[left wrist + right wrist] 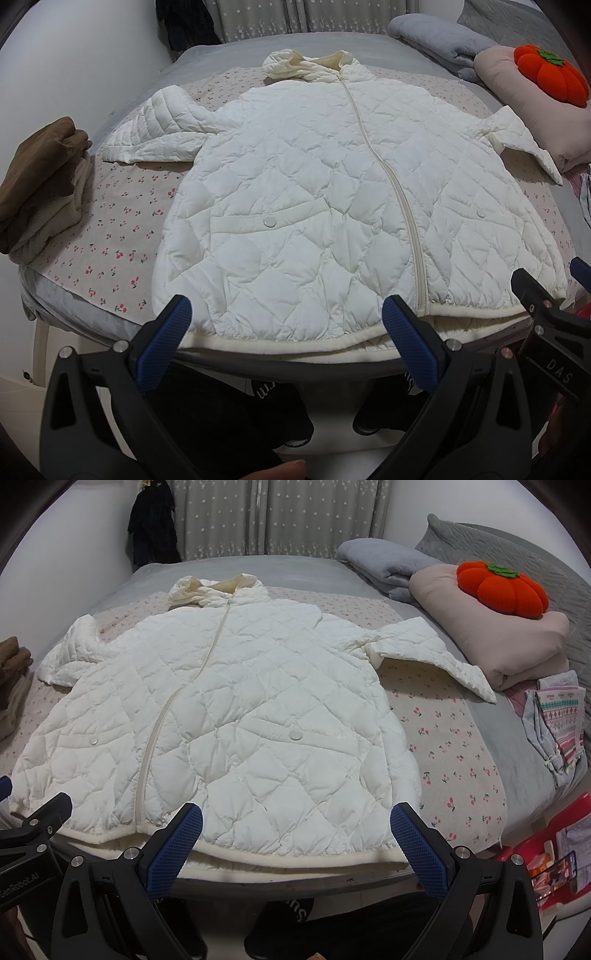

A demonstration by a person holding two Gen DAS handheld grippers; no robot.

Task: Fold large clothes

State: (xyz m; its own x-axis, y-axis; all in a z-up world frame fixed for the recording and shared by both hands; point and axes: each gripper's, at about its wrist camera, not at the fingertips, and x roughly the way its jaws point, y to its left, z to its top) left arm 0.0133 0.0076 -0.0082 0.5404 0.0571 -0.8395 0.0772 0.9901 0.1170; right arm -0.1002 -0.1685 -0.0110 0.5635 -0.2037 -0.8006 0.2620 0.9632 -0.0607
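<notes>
- On the bed, jacket [332, 206] lay flat, long axis running away from both grippers, hem nearest.
- Left gripper [288, 325] and right gripper [295, 830]: both spread wide, empty, each just short of its hem half.

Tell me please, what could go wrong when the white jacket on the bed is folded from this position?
1. The jacket is puffy and quilted, so a thin pinch by the open right tongs may slip off.
2. Its hem lies at the bed edge; pulling toward the person could drag it off.
3. The right sleeve reaches close to the pink bedding and may catch it when folded inward. The left tongs are open too.
</notes>
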